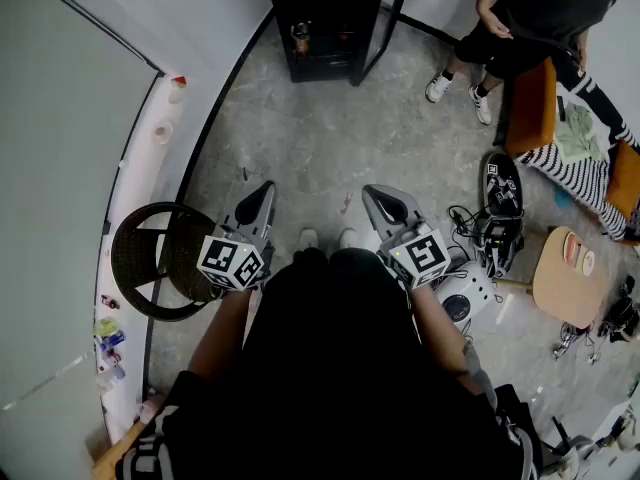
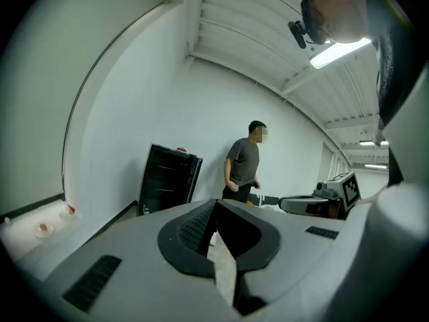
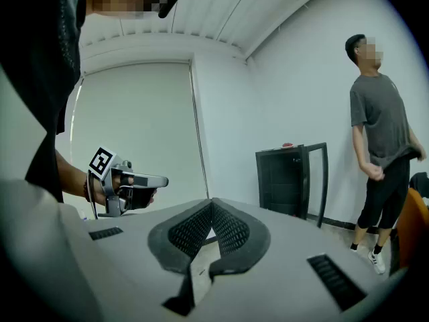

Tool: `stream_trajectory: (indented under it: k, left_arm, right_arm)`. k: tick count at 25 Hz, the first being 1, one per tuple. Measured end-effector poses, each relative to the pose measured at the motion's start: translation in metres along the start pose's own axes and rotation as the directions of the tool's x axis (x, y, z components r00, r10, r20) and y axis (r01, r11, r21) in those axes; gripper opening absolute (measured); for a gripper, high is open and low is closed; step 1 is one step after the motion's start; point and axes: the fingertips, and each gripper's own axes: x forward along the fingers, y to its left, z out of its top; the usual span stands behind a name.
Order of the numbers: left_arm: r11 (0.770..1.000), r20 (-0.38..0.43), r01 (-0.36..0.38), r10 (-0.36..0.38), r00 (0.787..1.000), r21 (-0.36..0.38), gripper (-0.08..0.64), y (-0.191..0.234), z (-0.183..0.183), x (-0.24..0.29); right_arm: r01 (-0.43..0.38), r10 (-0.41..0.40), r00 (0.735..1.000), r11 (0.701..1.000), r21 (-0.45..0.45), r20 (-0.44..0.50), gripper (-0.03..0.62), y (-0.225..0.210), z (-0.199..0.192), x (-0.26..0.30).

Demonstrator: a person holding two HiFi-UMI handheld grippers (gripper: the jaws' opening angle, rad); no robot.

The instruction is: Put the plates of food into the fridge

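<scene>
Plates of food are in neither gripper, and no view shows one clearly, so the carrying step is not yet under way; I judge this the very start, before any pick-up.

Nearest, the left gripper [image 1: 262, 196] and the right gripper [image 1: 376, 196] are held level in front of the body, well apart, pointing at the far wall. In its own view the left gripper [image 2: 216, 210] has its jaws clenched tip to tip with nothing caught in them, only floor [image 1: 320, 138] showing through the gap behind the tips. The right gripper [image 3: 212, 206] is the same, clamped together and empty.

Farther out, a round wooden top [image 1: 560, 288] at the right carries something pale and pinkish, too small to name. A white ledge [image 1: 140, 183] along the left wall holds a few small items, perhaps little dishes. Either could be where the food sits; I cannot tell which.

Farthest, the black fridge [image 1: 322, 8] stands against the far wall with its door [image 1: 385, 23] swung open, so no opening step is needed. A person [image 1: 545, 13] stands just right of it.

The next move calls for finding a plate, turning toward it, spreading one gripper's jaws and taking the rim level.
</scene>
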Motion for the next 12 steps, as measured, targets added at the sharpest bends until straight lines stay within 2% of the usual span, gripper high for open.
stream_trajectory:
  k: [3,7,12]
  left_arm:
    - [0.999,-0.019,0.002,-0.003,1.000,-0.044,0.021,-0.001,-0.011,-0.003]
    - [0.998,-0.046,0.002,-0.005,0.999,-0.056,0.021,-0.003,-0.019,-0.005]
    - [0.998,-0.058,-0.024,0.021,0.998,-0.058,0.021,-0.003,-0.025,-0.001]
  right_arm:
    - [0.009,-0.008,0.999,1.000,0.014,-0.034,0.023,0.004,-0.011,-0.009]
    - [0.009,-0.008,0.997,1.000,0.014,-0.077,0.023,0.004,-0.024,-0.015]
    - [0.006,-0.004,1.000,0.999,0.054,-0.031,0.023,-0.005,-0.024,-0.016]
